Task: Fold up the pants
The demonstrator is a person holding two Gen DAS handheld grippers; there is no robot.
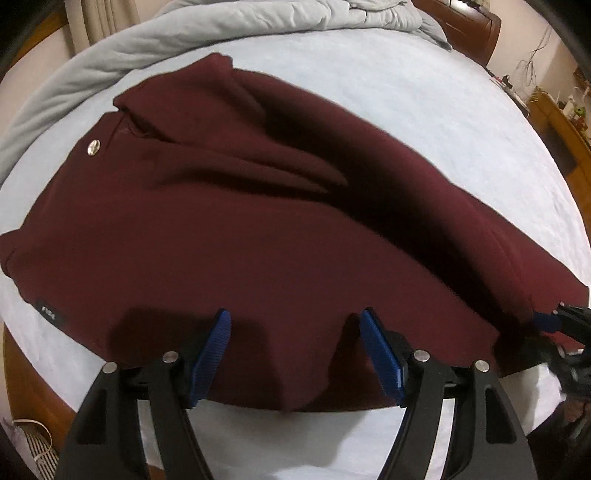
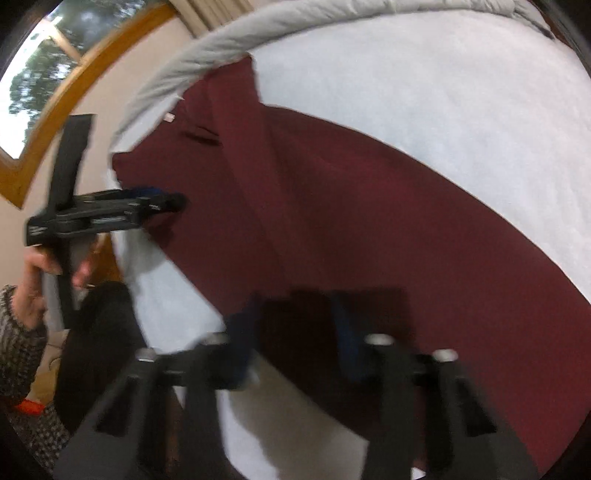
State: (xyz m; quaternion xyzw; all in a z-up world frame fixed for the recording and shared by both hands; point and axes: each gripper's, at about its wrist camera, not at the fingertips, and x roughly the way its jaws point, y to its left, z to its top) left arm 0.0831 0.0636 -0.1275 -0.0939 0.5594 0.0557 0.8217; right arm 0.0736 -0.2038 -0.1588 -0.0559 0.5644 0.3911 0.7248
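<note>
Left wrist: we see the left gripper (image 1: 295, 325) with jaws apart and empty, over the near edge of the maroon pants (image 1: 258, 221) on the bed sheet (image 1: 406, 92). The long axis runs from waist at left to hems at right, by the right gripper (image 1: 546, 321). Right wrist: its jaws are blurred; we read them as apart, straddling the pants' edge.

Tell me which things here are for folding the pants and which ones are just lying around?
For the job:
- dark red pants
- left gripper
- right gripper
- white bed sheet that the pants lie on

Just lying about:
- grey quilt bunched at the far edge of the bed
- curtain
- window
- wooden shelf with clutter
</note>
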